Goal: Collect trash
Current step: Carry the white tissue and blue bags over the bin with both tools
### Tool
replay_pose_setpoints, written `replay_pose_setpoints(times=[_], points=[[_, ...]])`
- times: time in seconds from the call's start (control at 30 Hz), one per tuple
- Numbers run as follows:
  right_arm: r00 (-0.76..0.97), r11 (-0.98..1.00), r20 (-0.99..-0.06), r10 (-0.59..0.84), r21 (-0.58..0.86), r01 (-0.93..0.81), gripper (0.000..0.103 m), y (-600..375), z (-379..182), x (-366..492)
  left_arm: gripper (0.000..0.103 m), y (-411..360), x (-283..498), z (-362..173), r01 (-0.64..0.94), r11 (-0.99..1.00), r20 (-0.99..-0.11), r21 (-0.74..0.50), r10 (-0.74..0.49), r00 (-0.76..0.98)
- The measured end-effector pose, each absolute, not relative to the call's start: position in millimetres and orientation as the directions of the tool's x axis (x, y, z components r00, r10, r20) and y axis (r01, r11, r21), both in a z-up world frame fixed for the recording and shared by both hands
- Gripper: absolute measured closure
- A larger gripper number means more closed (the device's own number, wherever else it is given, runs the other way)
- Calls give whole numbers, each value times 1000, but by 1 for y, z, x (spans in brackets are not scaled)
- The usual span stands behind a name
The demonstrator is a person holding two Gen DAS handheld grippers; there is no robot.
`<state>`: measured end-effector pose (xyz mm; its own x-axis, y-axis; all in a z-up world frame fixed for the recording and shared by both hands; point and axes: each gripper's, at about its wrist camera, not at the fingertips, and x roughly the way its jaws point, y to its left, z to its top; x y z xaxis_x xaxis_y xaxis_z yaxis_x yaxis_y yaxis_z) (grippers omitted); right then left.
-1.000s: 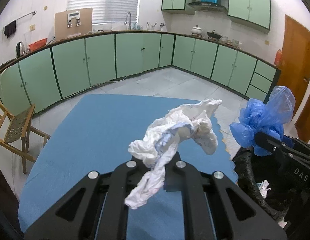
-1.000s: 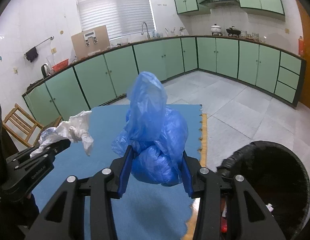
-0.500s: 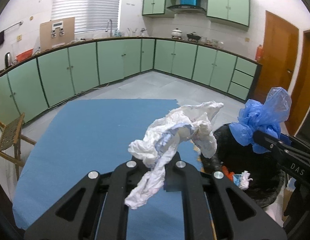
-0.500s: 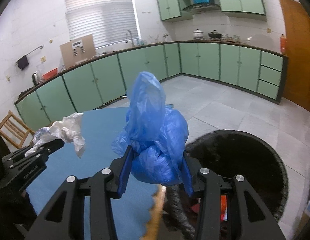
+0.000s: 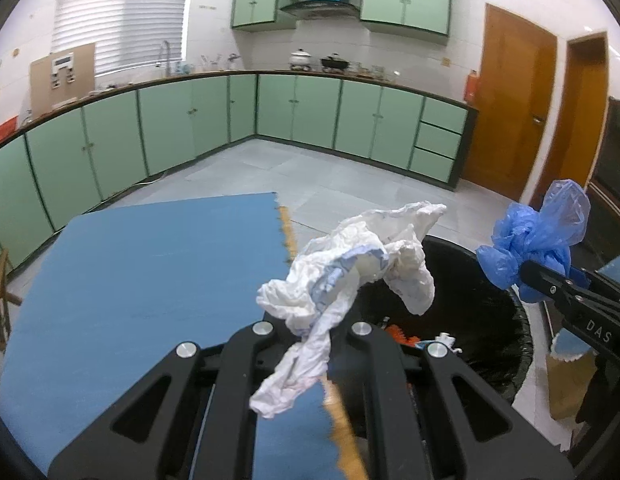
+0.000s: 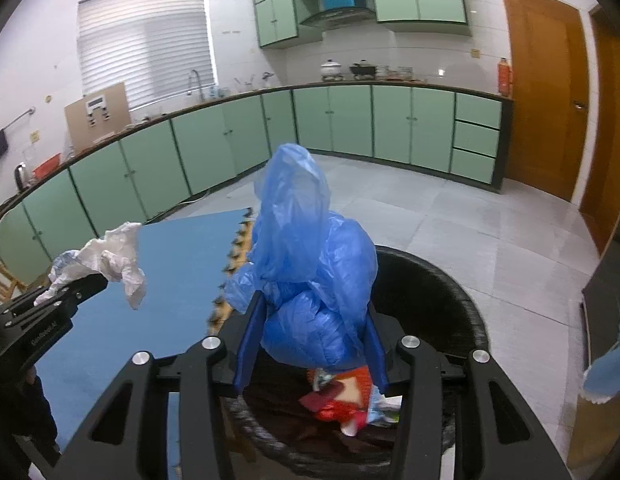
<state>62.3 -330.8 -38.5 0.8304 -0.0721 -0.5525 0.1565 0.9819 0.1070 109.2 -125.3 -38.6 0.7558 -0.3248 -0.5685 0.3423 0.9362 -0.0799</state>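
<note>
- Here the left gripper (image 5: 314,326) has its jaws closed on a crumpled white wrapper (image 5: 350,276), which sticks up and droops over the near rim of the black bin (image 5: 506,320).
- The left wrist view shows the wrapper's blue-printed folds up close; the right wrist view shows it only small, at the far left (image 6: 105,258), over the blue table (image 6: 177,256).
- The right gripper (image 6: 310,340) has its blue fingers (image 6: 249,336) clamped on a bunched blue plastic bag (image 6: 310,280), held over the bin's mouth.
- Only the right wrist view looks down into the bin (image 6: 450,292), where red and white scraps (image 6: 342,400) lie at the bottom; the left view catches just a sliver of them.
- From the left view the bag (image 5: 538,236) appears side-on, poking past the right gripper's tip.
- Green cabinets (image 5: 189,120) line the far wall.
</note>
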Motion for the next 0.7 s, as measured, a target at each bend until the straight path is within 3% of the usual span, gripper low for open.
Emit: replay_pose_setpoints(times=[0.7], points=[[767,963,-620,-165,67,261,56,-390,-82,74,96,-242,150,-93,463,883,-621,-70,-402,673]])
